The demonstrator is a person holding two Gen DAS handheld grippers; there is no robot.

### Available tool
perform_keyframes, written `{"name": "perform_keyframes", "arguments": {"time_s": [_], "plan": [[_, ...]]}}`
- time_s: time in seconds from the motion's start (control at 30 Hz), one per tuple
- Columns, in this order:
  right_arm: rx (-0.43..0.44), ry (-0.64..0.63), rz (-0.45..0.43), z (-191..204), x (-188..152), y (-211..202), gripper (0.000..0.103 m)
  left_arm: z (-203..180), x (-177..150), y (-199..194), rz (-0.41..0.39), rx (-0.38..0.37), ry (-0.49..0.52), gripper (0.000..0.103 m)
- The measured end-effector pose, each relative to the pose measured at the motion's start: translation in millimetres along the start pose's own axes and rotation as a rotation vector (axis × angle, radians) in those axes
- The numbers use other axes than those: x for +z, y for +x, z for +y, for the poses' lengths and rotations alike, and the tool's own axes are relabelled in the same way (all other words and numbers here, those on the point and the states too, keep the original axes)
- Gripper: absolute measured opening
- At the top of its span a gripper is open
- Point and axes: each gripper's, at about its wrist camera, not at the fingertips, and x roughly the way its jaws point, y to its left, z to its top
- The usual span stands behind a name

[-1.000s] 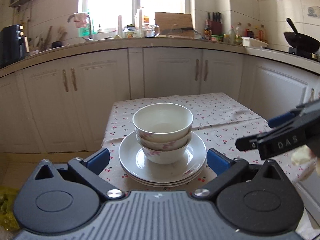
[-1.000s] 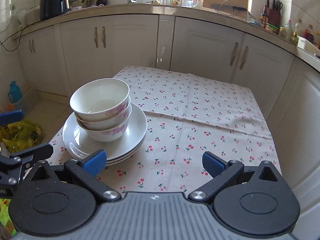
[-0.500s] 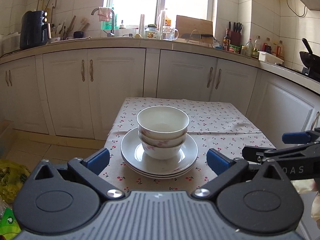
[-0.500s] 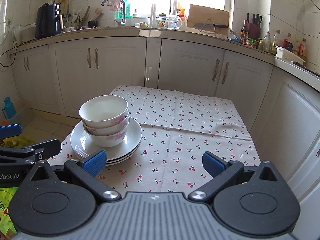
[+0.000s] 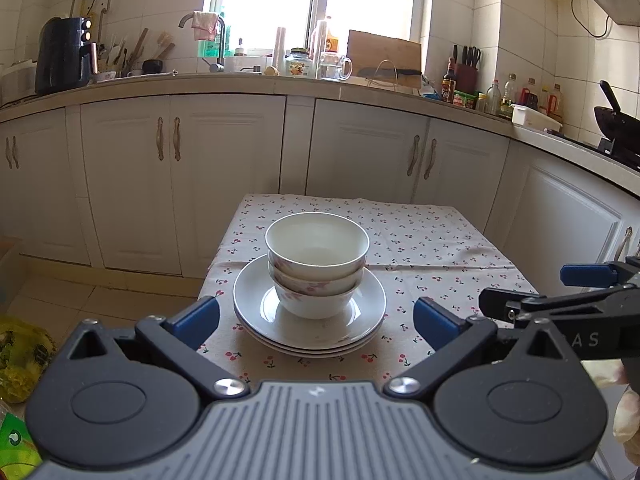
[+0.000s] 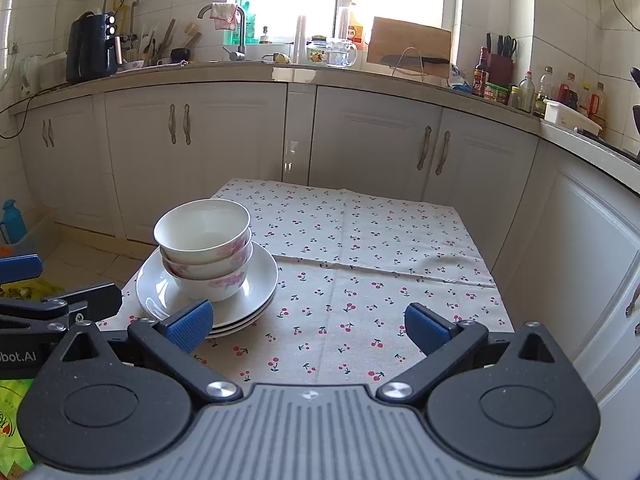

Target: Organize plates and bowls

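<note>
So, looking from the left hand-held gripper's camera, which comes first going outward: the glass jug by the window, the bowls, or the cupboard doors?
1. Stacked bowls, directly ahead on the plates.
2. Cupboard doors, behind the table.
3. Glass jug, up on the counter by the window.

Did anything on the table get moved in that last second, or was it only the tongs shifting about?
Only the tongs moved. Both the left tongs and the right tongs drew back and levelled out, open and empty, so more of the kitchen shows. The stacked bowls sit on the plates on the cherry tablecloth as before, untouched.
</note>
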Motion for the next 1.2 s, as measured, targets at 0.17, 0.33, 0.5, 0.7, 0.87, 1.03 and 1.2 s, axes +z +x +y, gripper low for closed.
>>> {"name": "perform_keyframes", "arguments": {"time_s": [0.17,0.33,0.5,0.7,0.87,1.03,1.2], "plan": [[-0.011,-0.005,-0.007,1.2,-0.1,-1.8,0.103,-0.2,0.6,0.0,0.002,0.0,-0.002,0.102],[-0.018,-0.007,-0.011,1.8,-0.4,-3.4,0.103,-1.0,0.5,-0.4,0.001,0.0,-0.001,0.102],[-0.023,-0.009,-0.012,2.0,-0.5,-3.5,0.103,-1.1,0.8,0.1,0.005,0.0,-0.001,0.102],[-0.03,-0.01,-0.009,2.1,0.1,-3.0,0.103,-0.6,0.8,1.2,0.01,0.0,-0.001,0.102],[-0.034,-0.01,-0.009,2.1,0.2,-3.4,0.103,-1.4,0.8,2.2,0.015,0.003,-0.004,0.102],[-0.038,-0.01,-0.01,1.5,-0.4,-3.4,0.103,-1.4,0.1,3.4,0.019,0.007,-0.006,0.102],[-0.039,-0.011,-0.009,1.8,-0.4,-3.4,0.103,-1.6,-0.2,4.5,0.024,0.012,-0.006,0.102]]}}
